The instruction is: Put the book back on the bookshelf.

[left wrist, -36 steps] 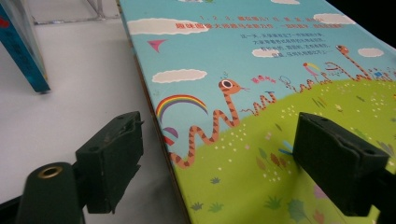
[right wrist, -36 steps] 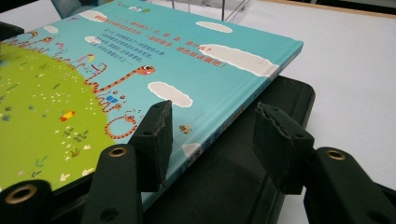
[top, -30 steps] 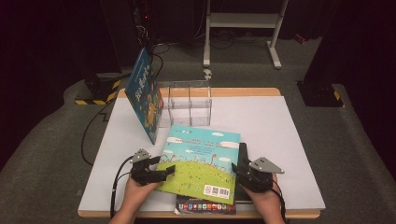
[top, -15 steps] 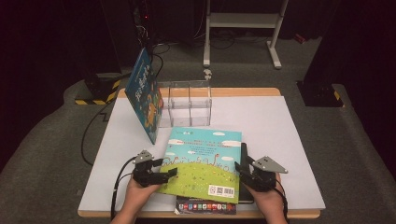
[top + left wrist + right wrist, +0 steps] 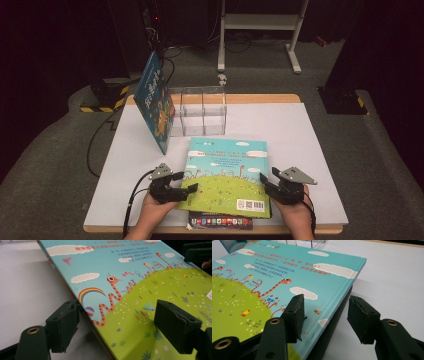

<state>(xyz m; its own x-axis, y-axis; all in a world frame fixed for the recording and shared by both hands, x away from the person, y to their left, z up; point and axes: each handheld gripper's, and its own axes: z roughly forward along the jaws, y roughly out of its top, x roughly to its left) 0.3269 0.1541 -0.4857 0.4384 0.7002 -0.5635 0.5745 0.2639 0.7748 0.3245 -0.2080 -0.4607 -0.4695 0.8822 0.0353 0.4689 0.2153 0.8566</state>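
Two tongs bracket the picture book point(image 5: 227, 172), which lies flat atop another book point(image 5: 220, 220) at the near edge of the surface point(image 5: 310, 130). Left tongs point(image 5: 192, 187), released and just narrowing, straddle its left edge; right tongs point(image 5: 263, 181), also released, straddle its right edge. Its long axis runs near to far. Beyond, the clear divided holder point(image 5: 200, 111) has empty compartments, with a blue book point(image 5: 155, 102) leaning against its left side.

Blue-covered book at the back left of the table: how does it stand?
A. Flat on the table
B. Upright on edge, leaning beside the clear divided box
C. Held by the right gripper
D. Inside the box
B: the blue-covered book stands on edge, tilted, beside the clear divided box.
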